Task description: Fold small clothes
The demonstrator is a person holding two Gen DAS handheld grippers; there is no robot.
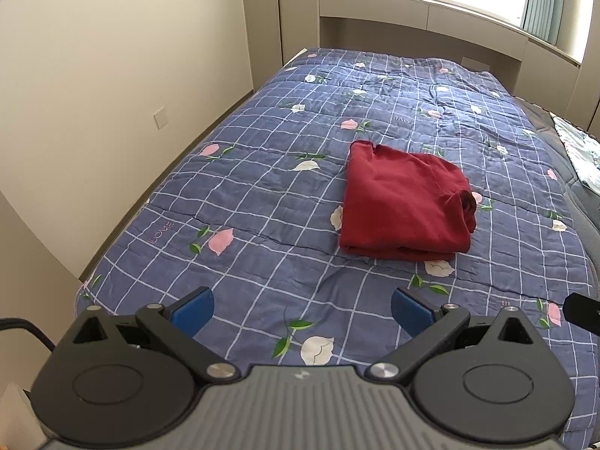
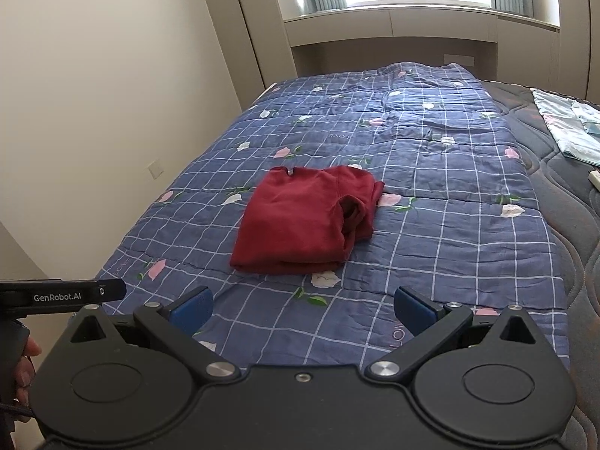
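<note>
A dark red garment (image 1: 405,202) lies folded into a compact rectangle on the blue checked quilt (image 1: 262,195); it also shows in the right wrist view (image 2: 303,221). My left gripper (image 1: 302,311) is open and empty, held above the quilt's near edge, short of the garment. My right gripper (image 2: 303,309) is open and empty too, just in front of the garment's near edge. Both sets of blue pads are spread wide apart.
The quilt (image 2: 450,187) covers a bed against the left wall (image 1: 112,93). A dark mattress edge (image 2: 562,195) with a light blue cloth (image 2: 566,127) lies to the right. The left gripper's body (image 2: 63,294) shows at the left. A window sill (image 2: 412,18) stands behind the bed.
</note>
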